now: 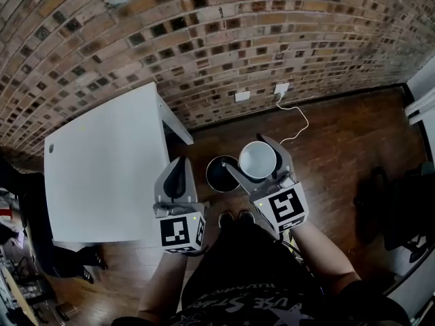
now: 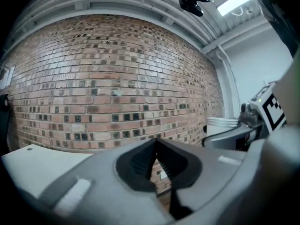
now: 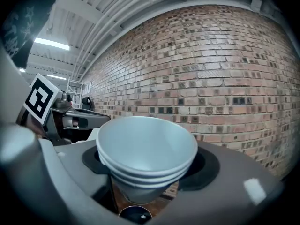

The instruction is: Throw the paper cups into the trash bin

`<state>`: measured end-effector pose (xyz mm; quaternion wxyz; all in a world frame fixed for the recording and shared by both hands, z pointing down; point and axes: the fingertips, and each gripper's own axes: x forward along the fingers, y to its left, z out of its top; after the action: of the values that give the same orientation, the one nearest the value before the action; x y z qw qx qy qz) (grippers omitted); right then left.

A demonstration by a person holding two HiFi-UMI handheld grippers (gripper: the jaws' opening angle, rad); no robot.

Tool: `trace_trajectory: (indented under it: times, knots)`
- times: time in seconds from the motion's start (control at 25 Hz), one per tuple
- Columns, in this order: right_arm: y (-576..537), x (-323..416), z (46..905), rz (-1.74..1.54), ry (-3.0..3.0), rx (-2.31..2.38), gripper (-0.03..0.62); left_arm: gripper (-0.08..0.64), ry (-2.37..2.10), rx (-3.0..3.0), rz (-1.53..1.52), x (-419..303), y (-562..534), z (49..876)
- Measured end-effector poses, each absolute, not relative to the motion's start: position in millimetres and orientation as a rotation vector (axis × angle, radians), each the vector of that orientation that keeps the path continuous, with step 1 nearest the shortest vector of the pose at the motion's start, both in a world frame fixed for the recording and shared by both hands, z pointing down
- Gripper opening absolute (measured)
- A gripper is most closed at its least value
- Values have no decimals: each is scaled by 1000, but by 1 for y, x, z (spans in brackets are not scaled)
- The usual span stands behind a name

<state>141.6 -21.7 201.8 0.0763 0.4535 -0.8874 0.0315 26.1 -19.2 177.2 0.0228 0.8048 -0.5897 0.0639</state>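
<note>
Cups [image 1: 258, 158], three nested white paper ones, stand upright with the mouth up, clamped between the jaws of my right tool [image 1: 255, 162] at the centre of the head view. Their long axis runs straight up and down. The black round trash bin [image 1: 219, 175] stands on the wooden floor [image 1: 340, 134] just to the lower left of them in that frame. In the right gripper view its rim shows at the bottom edge, under the stack's base. I judge the stack is nearly over the opening and needs only a small shift toward frame left before letting go. My left tool [image 2: 157, 164] is empty, jaws together, on the bin's left by the white bench [image 1: 102, 155]. The bench corner crowds that side. The brick wall [image 1: 204, 39] lies beyond, and the floor at right is open.
</note>
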Motion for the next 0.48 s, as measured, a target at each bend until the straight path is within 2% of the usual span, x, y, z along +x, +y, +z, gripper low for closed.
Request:
trace_trajectory:
  times: [0.48]
  knots:
    - [-19,99,231,72,-2675,1258,376,5,-1848,2518,263,9,-23,217]
